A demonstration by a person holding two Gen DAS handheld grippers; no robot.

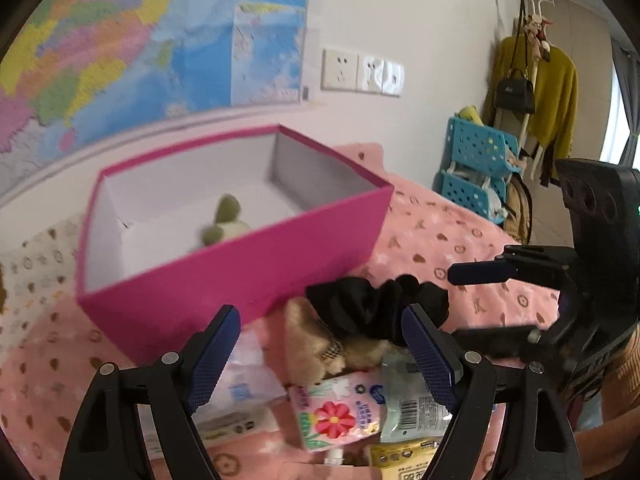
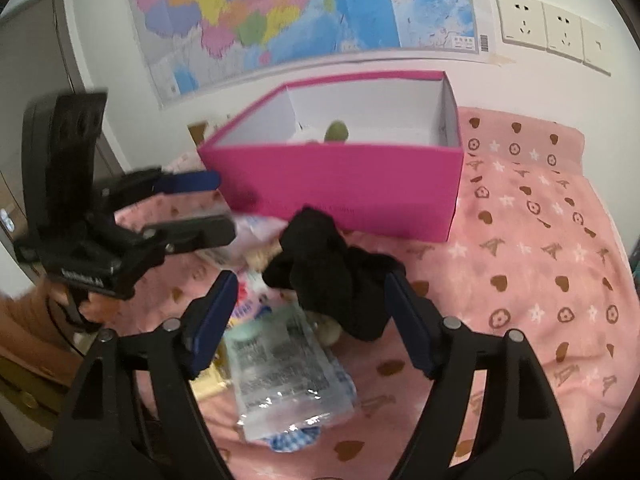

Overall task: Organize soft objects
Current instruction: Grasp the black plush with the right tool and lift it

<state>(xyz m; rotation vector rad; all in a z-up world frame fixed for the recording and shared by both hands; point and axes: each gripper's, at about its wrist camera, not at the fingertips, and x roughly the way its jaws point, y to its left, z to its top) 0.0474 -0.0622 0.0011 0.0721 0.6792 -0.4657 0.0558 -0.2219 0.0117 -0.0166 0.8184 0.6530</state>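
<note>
On bed, centre frame: pink box (image 2: 340,184) holds a green plush (image 2: 337,131) | black scrunchie (image 2: 332,272) lies loose below it | left hand-held gripper (image 1: 320,356) and right hand-held gripper (image 2: 310,320) both wide, empty | step: reaching for scrunchie | next: close on it, lift into box.

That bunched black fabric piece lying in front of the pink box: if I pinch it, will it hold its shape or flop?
The bunched black fabric piece would probably flop and drape: it lies in soft gathered folds. It looks light, likely lifting easily without tipping the pink cardboard box behind it. It rests partly on the clear plastic packet, so a low pinch might catch that too.
</note>
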